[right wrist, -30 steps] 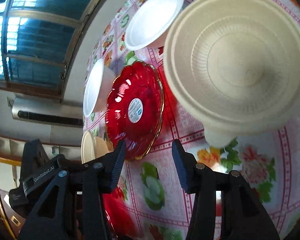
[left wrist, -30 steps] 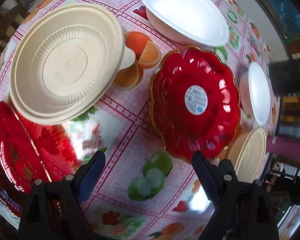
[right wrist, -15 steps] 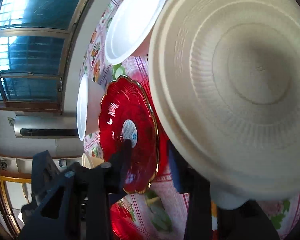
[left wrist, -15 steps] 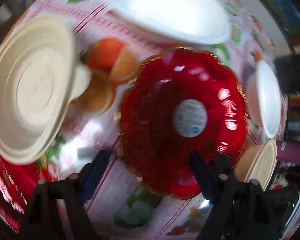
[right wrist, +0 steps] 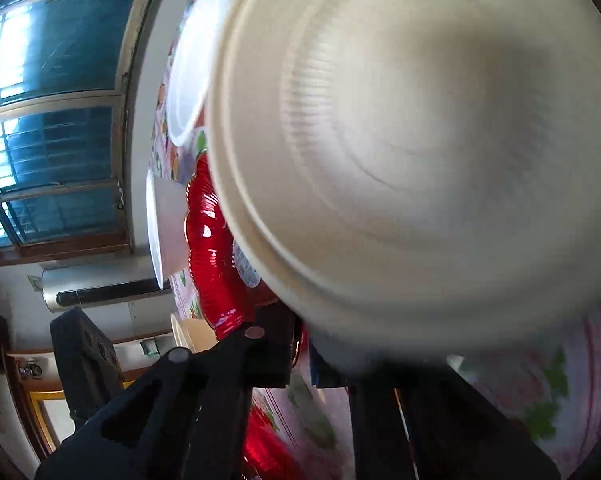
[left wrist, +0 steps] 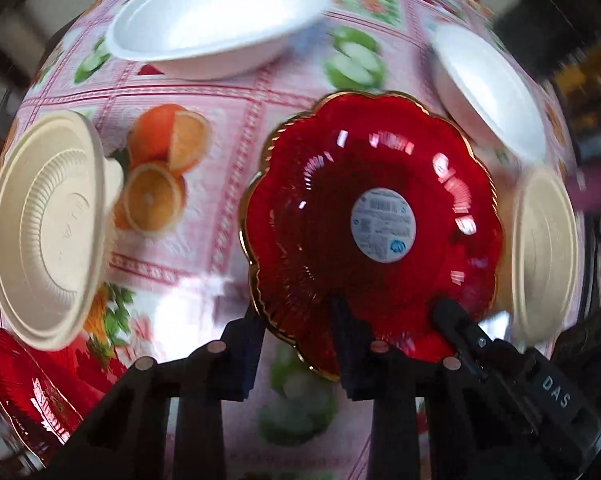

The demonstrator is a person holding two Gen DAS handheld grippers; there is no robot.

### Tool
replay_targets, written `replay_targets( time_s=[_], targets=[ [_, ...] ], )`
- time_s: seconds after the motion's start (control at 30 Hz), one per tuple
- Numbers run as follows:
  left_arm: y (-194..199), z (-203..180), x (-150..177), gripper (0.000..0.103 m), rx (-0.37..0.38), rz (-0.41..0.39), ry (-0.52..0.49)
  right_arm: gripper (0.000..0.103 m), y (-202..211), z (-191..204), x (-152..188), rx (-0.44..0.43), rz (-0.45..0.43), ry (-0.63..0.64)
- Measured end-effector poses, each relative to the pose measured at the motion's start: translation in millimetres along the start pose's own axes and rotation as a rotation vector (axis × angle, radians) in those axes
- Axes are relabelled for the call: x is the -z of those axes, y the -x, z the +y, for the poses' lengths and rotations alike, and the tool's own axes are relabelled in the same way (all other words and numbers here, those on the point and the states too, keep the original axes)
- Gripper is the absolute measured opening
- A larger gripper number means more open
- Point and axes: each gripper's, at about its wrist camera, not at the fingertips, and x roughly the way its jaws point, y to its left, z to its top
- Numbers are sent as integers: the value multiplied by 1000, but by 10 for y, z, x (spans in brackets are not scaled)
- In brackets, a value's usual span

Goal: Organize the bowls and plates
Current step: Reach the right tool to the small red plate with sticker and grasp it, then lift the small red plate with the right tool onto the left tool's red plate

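Note:
A red glass bowl (left wrist: 360, 200) with a scalloped gold rim and a round sticker stands on the fruit-print tablecloth (left wrist: 220, 120). My left gripper (left wrist: 294, 340) points straight down over its near rim. Its jaws are closing with the rim between them, one finger (left wrist: 240, 352) outside the bowl and the other inside. I cannot see the pads pressing on it. A ribbed beige bowl (right wrist: 420, 140) fills the right wrist view, blurred. My right gripper (right wrist: 300, 352) is shut at this bowl's lower rim. The same beige bowl (left wrist: 48, 232) sits at the left edge of the left wrist view.
Two white foam bowls (left wrist: 220, 20) (left wrist: 488, 92) stand behind the red bowl. A second beige bowl (left wrist: 540, 252) is at its right, and a red plate (left wrist: 32, 400) lies at the lower left. A black part marked DAS (left wrist: 556, 392) juts in beside my left fingers.
My left gripper slid over the red bowl and its jaws narrowed around the near rim. My right gripper dropped towards the beige bowl, which now fills its view, and its jaws came together.

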Motion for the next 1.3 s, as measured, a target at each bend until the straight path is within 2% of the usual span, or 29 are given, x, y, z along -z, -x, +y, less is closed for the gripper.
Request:
replay_targets(
  time_s=[0.1,0.27,0.5,0.6,0.73,0.9,1.0,1.2,1.3],
  targets=[
    [39,-59,255,33,-2,6,-67,7,135,-85,146,34,7,9],
    [67,-47,752,33,37,41,-159,7,379,-259,459,83,19,23],
    [124,22,1305,33,62,74,-247,7,621,-443,859,144,50,37],
    [182,46,1485,33,56,57,-269,8,714,-460,996,176,58,52],
    [401,81,1647,33,68,-10,-298,11,822,-354,1125,182,46,75],
    [773,317,1423,33,87,-104,-284,12,928,-83,1283,188,20,170],
    [940,276,1320,33,98,-176,-269,12,998,140,1363,169,2,236],
    [1375,756,1322,33,73,-324,-206,13,887,766,1514,113,-2,376],
    [1477,1040,1374,33,50,-363,-156,13,723,1020,1636,90,24,441]
  ],
)
